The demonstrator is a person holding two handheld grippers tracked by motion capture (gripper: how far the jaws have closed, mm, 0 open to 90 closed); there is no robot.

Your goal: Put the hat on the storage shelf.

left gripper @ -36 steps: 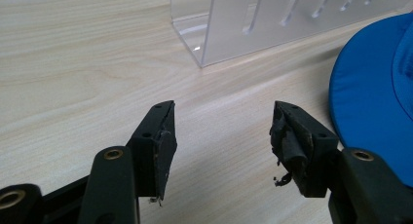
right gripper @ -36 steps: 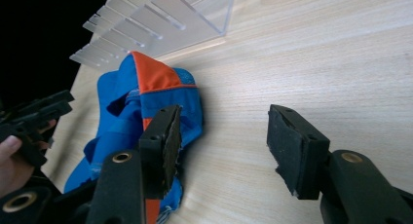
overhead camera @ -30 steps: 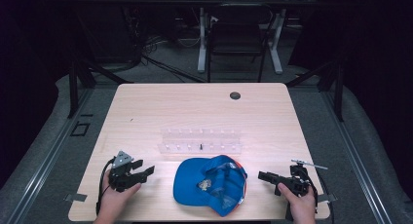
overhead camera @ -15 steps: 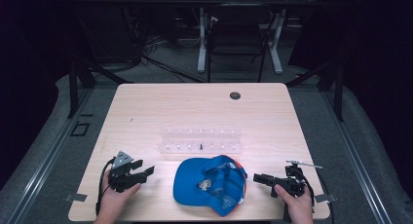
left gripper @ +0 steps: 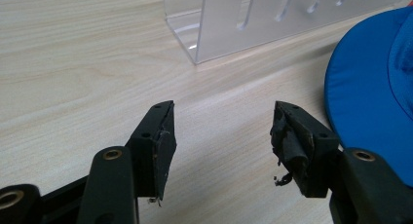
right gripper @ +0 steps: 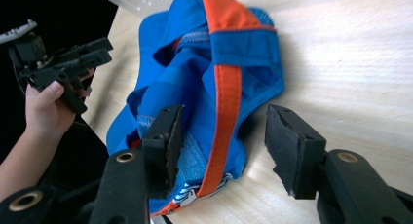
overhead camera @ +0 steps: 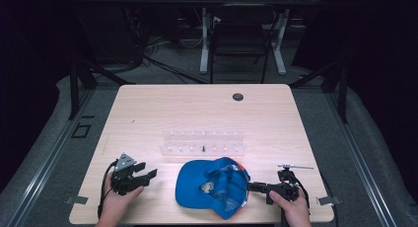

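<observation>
- The counter [overhead camera: 148, 113] has much free room behind the clear rack [overhead camera: 203, 142].
- The blue cap [overhead camera: 209, 185] lies upside down near the front edge.
- The right claw [right gripper: 221, 141] has just been closing, jaws still apart around the cap's orange strap, not pressing; I judge the next move is to clamp.
- The left claw [left gripper: 221, 136] waits apart, empty.

We look down on a recording lab: a pale wood worktop [overhead camera: 207, 113] on grey carpet [overhead camera: 49, 153], ringed by black curtains [overhead camera: 34, 39], stand legs [overhead camera: 81, 84] and trailing floor cables [overhead camera: 162, 64].
</observation>
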